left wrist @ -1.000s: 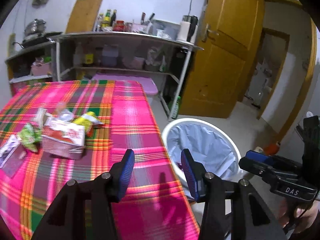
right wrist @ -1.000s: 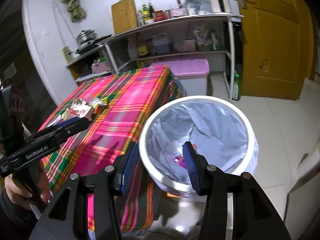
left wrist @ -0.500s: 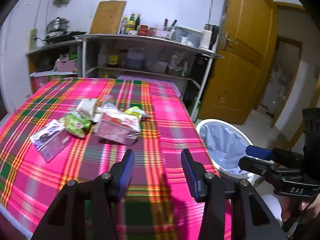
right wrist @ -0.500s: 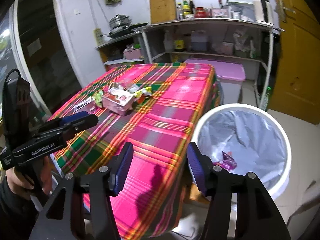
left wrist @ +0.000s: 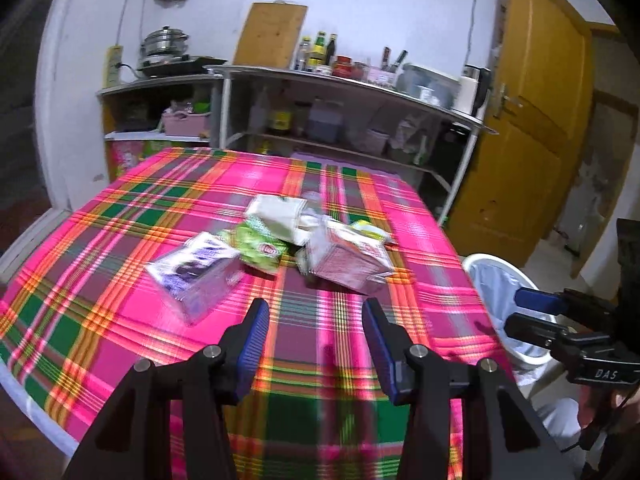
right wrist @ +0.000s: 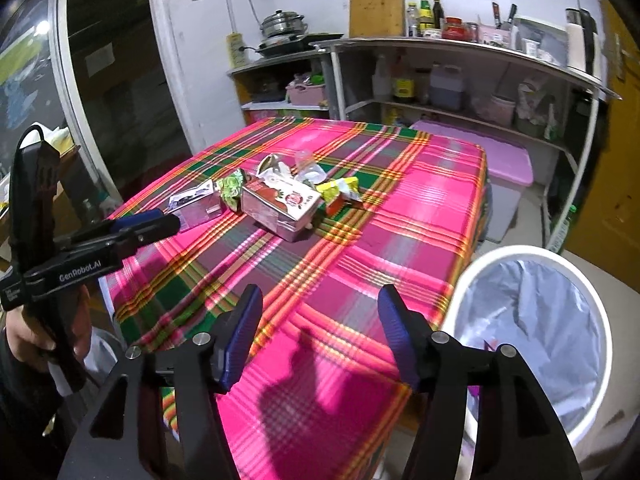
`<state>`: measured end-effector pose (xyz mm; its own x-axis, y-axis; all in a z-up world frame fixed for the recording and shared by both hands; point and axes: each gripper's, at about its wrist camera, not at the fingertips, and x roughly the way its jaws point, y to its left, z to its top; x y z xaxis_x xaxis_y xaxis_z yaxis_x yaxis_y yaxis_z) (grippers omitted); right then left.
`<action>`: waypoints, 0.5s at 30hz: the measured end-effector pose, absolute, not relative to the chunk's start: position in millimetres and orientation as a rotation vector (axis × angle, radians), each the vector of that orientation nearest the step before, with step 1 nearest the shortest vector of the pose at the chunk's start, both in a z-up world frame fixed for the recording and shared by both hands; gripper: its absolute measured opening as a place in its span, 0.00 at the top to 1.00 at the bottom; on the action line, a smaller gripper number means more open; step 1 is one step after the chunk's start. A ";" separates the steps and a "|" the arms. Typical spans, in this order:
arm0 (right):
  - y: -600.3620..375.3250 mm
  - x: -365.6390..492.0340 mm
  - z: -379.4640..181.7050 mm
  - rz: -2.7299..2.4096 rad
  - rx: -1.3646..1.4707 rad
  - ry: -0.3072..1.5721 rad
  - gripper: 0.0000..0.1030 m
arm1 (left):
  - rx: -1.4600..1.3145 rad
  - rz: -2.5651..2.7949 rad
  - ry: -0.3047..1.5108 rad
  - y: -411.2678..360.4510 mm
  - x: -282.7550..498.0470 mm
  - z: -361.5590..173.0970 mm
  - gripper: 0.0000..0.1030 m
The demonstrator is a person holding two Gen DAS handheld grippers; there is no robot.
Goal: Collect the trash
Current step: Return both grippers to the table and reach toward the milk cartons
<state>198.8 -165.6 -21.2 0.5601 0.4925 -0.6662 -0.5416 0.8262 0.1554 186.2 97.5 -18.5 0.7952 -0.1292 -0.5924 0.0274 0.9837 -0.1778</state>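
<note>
The trash sat in a loose heap near the middle of the plaid tablecloth [right wrist: 400,216], at about twelve o'clock from both grippers and well apart from either. The left gripper [left wrist: 316,332] hung above the near part of the cloth with its jaws partly parted and nothing between them; the right gripper [right wrist: 320,332] stood with its jaws wider, having just been opening, and likewise empty. In the heap, the red-and-white carton [right wrist: 280,204] lay on its side at the front, a purple-printed flat pack [left wrist: 196,276] at its nine o'clock, a green wrapper [left wrist: 260,248] between them, a yellow wrapper [right wrist: 340,190] at the carton's two o'clock, and white paper [left wrist: 276,212] behind. All of it looked light. The carton appeared to be thin card, probably empty, stiff enough to hold across its short side but likely to dent under a hard squeeze. The wrappers looked soft, crinkly and slick, so a pinch on a raised fold or crumpled edge would probably serve better than a flat face against the cloth. The flat pack lay low, and its lifted corner seemed the likeliest hold. The lined white bin [right wrist: 532,344] stood on the floor at about four o'clock from the heap, just off the table's corner.
</note>
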 end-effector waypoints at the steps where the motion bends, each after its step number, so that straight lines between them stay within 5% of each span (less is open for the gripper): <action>1: -162.0 201.5 -21.9 0.614 -0.077 0.765 0.40 | -0.161 -0.073 0.645 102.6 187.4 -18.5 0.53; 15: -117.8 241.8 -21.6 0.683 -0.182 0.751 0.35 | -0.092 0.012 0.662 169.7 236.2 -29.1 0.39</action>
